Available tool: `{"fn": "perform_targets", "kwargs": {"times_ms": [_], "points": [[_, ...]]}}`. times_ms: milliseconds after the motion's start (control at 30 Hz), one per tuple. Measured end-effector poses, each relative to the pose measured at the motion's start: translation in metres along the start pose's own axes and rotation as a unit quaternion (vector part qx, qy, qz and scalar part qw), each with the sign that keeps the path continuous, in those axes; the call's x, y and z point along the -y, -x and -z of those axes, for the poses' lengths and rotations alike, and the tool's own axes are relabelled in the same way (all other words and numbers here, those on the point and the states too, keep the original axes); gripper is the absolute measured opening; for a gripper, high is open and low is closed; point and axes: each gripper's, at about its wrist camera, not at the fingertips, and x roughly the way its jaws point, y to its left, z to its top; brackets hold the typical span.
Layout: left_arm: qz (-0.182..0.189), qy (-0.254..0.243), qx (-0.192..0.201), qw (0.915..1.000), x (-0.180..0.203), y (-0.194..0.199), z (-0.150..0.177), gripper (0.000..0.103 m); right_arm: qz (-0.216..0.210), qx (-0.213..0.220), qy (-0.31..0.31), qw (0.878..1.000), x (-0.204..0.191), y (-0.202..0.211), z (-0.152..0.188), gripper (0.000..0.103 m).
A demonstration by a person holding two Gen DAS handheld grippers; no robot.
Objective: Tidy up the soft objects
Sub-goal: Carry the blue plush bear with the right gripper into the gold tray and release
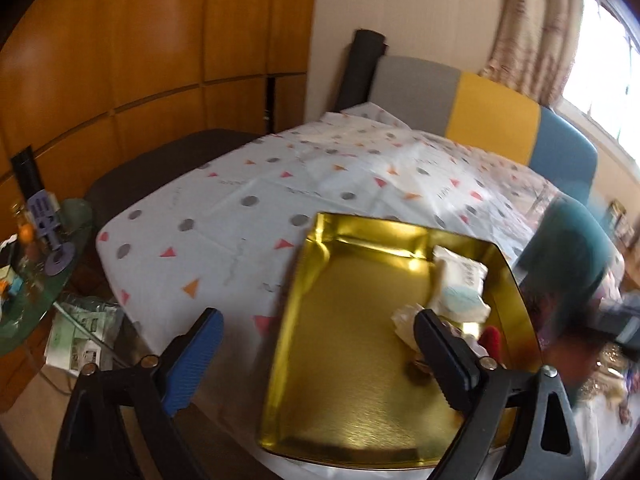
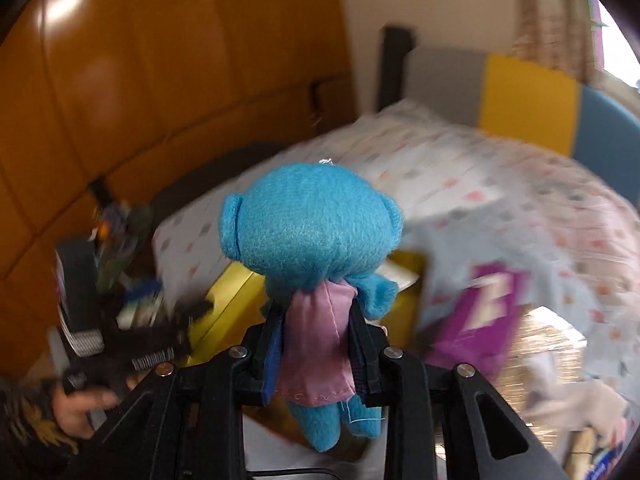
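A: Where is the blue plush toy [image 2: 312, 232] sitting?

B: It is hanging in the right gripper [image 2: 316, 344], whose jaws are clamping its pink dress, above the patterned tablecloth [image 1: 240, 208].

A: And the left gripper [image 1: 316, 344]?

B: Its jaws are standing wide apart, gripping nothing, over the gold tray [image 1: 340, 380], which is holding a white packet [image 1: 460, 284] and crumpled bits too blurred to name. Wood panelling [image 1: 140, 40] is backing the room.

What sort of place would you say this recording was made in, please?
Most likely a room in a home: a table under a patterned tablecloth, wood-panelled cabinets behind it, and a curtained window. A gold tray sits on the table.
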Motion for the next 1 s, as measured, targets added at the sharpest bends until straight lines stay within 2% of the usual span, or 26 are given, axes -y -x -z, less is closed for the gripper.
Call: {"fn": "perform_targets", "kwargs": {"times_ms": [167,300,433,500,700,1000], "points": [[-0.006,0.012,0.009,0.9999,-0.013,0.002,-0.002,0.099,-0.027,-0.088,0.044,0.995,-0.025,-0.069,0.022,0.029],[-0.001,0.005,0.011,0.9999,-0.013,0.004,0.000,0.099,-0.002,-0.141,0.060,0.988,-0.029,-0.107,0.038,0.032],[0.010,-0.004,0.005,0.9999,-0.006,0.002,0.002,0.099,0.044,-0.169,0.049,0.983,-0.016,-0.117,0.054,0.038],[0.015,-0.007,0.004,0.9999,-0.002,0.002,0.003,0.099,0.040,-0.166,0.034,0.985,-0.012,-0.113,0.060,0.040],[0.020,-0.023,0.007,0.9995,0.008,0.005,0.005,0.099,0.041,-0.114,0.011,0.993,-0.004,-0.083,0.055,0.057],[0.026,-0.041,0.006,0.9988,0.021,0.010,0.007,0.099,0.068,-0.033,-0.006,0.997,0.012,-0.007,0.051,0.059]]}}
